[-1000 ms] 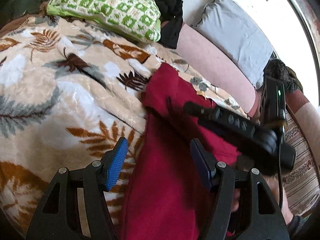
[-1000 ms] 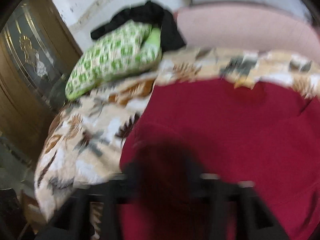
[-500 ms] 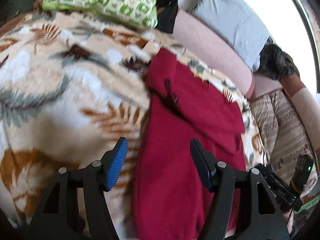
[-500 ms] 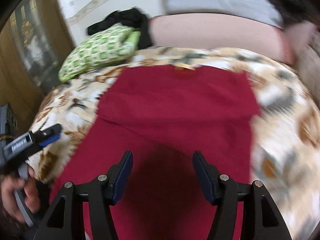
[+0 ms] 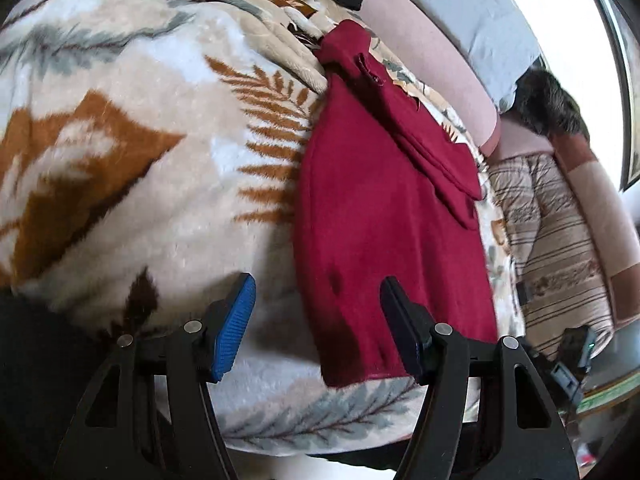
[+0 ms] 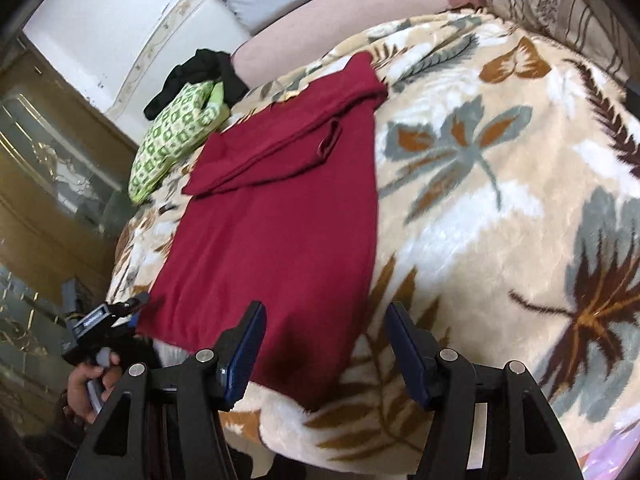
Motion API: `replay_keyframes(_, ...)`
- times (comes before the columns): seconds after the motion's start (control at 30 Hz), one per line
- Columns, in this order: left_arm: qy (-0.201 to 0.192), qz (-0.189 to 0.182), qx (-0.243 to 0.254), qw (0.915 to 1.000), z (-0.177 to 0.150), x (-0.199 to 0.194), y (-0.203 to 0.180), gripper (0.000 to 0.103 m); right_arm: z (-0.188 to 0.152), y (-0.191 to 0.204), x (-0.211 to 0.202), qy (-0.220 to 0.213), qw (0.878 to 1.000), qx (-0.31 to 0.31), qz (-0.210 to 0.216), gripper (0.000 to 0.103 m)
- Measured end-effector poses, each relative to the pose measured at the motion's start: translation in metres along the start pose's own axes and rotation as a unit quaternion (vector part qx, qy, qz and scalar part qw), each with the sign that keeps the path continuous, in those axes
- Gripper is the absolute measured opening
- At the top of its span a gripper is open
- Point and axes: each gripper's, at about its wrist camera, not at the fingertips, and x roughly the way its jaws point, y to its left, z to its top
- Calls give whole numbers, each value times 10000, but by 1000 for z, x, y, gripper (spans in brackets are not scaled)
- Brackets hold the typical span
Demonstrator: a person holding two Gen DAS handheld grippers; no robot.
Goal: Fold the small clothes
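Flat on the bed — a dark red garment (image 5: 384, 216), spread lengthwise over a cream blanket (image 5: 152, 184) printed with brown and grey leaves. Folded at its far end, with a sleeve laid across the body and a cuff opening (image 6: 328, 140) showing in the right wrist view. Near hem close to the blanket's front edge, both lower corners lying loose.

Left gripper (image 5: 316, 320) low over the near hem, fingers apart with nothing between the pads; blue pad (image 5: 236, 324) over bare blanket, the other finger over the red cloth, so the garment's left edge runs up between them. Contact with the fabric impossible to tell.

Right gripper (image 6: 324, 348) likewise with fingers apart and empty — straddling the garment's lower right corner, one finger over red cloth, the other over the leaf print.

Seen also in the right wrist view: the left tool at the garment's opposite lower corner, gripped by a hand (image 6: 90, 384).

Beyond the garment, a green-and-white patterned pillow (image 6: 172, 140) with a black cloth (image 6: 200, 68) behind it, a pink bolster (image 6: 336, 12), and a grey pillow (image 5: 472, 16).
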Motion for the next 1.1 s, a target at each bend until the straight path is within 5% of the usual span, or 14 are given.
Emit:
replay_keyframes(0.1, 72, -69, 94, 9999, -3, -2, -4, 65, -7, 7, 12, 276, 9994, -164, 97, 60)
replay_keyframes(0.23, 156, -213, 191, 9995, -4, 2, -8, 65, -15, 18, 26, 451, 9965, -622, -335, 60)
replay_keyframes(0.37, 214, -278, 337, 9988, -5, 8, -12, 79, -18, 20, 30, 470, 9966, -619, -283, 61)
replay_keyframes(0.6, -46, -338, 660, 9972, -12, 14, -22, 97, -26, 46, 49, 742, 9886, -1225, -471, 103)
replay_keyframes(0.73, 50, -310, 837, 9960, -12, 15, -26, 97, -36, 57, 53, 640, 9811, -1608, -868, 103)
replay_keyframes(0.97, 13, -149, 400, 9991, -8, 6, -11, 61, -29, 25, 31, 234, 9997, -10, 72, 91)
replay_keyframes(1.03, -3, -35, 338, 9994, -8, 6, -9, 49, -30, 14, 25, 151, 9981, 486, 339, 74)
replay_keyframes(1.1, 19, 200, 385, 9991, -7, 5, -9, 17, -31, 4, 23, 102, 9960, 816, 355, 52)
